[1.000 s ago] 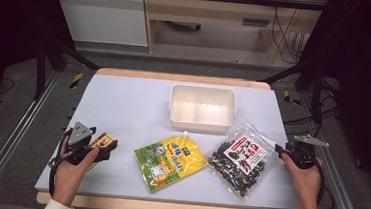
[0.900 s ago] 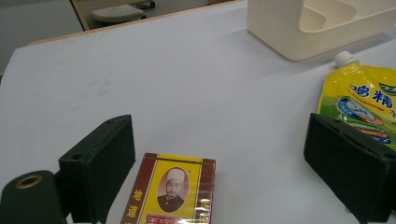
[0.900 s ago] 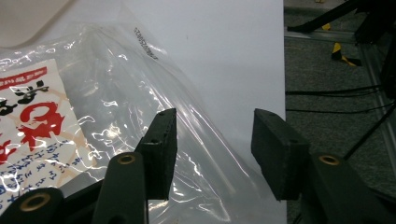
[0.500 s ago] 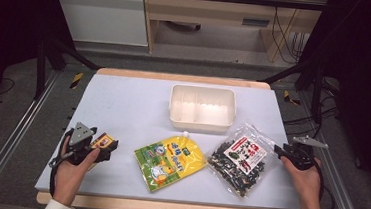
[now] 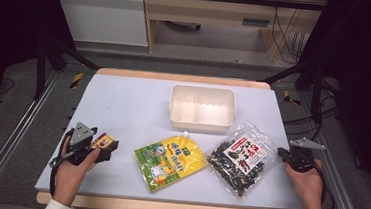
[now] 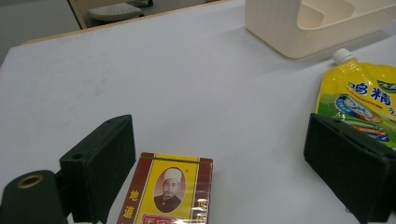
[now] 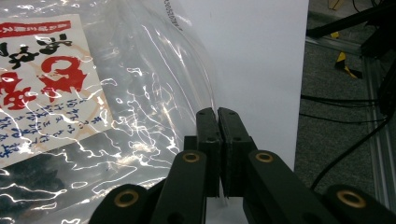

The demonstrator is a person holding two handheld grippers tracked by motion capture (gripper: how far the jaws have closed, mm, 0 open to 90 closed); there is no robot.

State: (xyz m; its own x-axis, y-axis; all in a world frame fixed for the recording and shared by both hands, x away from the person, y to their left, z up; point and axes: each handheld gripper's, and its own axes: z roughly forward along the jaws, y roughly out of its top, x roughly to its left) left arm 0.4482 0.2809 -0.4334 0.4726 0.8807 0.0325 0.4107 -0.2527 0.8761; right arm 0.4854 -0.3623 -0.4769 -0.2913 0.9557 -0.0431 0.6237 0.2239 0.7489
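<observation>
Right tongs [image 7: 218, 119]: jaws just closed, pressed together on the thin clear edge of the seaweed bag [image 5: 240, 157], at the right side of the white surface [image 5: 123, 104]. Left tongs [image 6: 224, 163]: jaws spread wide, pressing on nothing, small red-and-yellow box [image 6: 169, 190] lying between them just beside one jaw, near the left edge. Between box and bag: yellow spouted pouch [image 5: 170, 162], flat. Farther back, toward the centre: cream divided tray [image 5: 201, 124], well apart from both tongs.
</observation>
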